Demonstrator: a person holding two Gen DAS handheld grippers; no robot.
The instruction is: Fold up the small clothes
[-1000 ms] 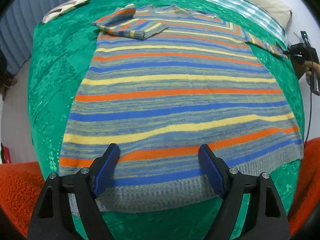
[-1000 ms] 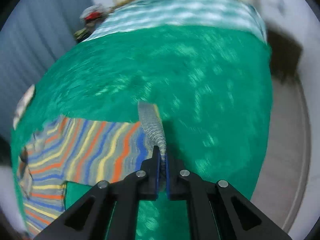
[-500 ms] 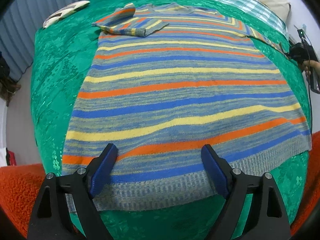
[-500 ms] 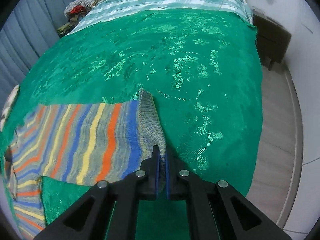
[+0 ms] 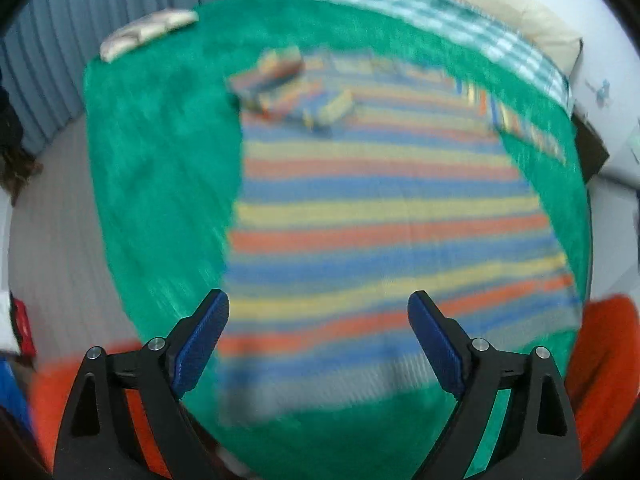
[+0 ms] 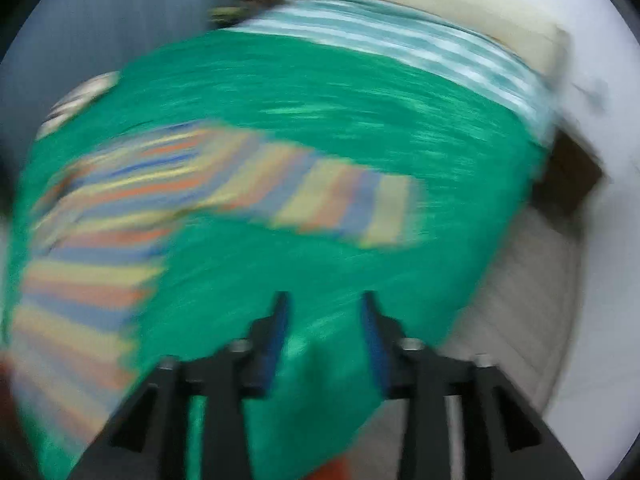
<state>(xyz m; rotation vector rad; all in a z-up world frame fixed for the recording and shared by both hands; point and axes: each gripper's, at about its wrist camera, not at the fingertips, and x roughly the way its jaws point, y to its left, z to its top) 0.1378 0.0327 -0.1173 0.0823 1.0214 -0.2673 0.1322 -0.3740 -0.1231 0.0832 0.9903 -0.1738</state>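
Left wrist view: the left gripper (image 5: 318, 320) hangs over the near hem of the striped sweater (image 5: 380, 220), its blue pads spread wide with nothing between them; the jaws have just been opening a little further. Compared with a second ago the sweater sits lower and smaller in the picture, so this gripper has lifted off the cloth. The sweater lies flat on the green bedspread (image 5: 160, 168), filling the middle of the view. Its left sleeve (image 5: 288, 88) is already folded in over the chest at about 11 o'clock, while the right sleeve (image 5: 520, 120) runs straight out toward 2 o'clock. The picture is smeared, so finer creases cannot be made out.

Right wrist view: the right gripper (image 6: 323, 332) has just let go. Half a second ago its jaws were pinched on the sleeve's ribbed cuff; now they stand partly apart, having just been opening, over bare bedspread (image 6: 360, 100) with no cloth between them. The sleeve (image 6: 332, 200) lies stretched out flat from 9 o'clock toward the centre, its cuff end well clear of the fingers. That probably means the sleeve has been pulled straight and laid down, ready to be folded across the body like its partner. The sweater's body (image 6: 80, 288) shows at 8 o'clock in bands of blue, orange and yellow.
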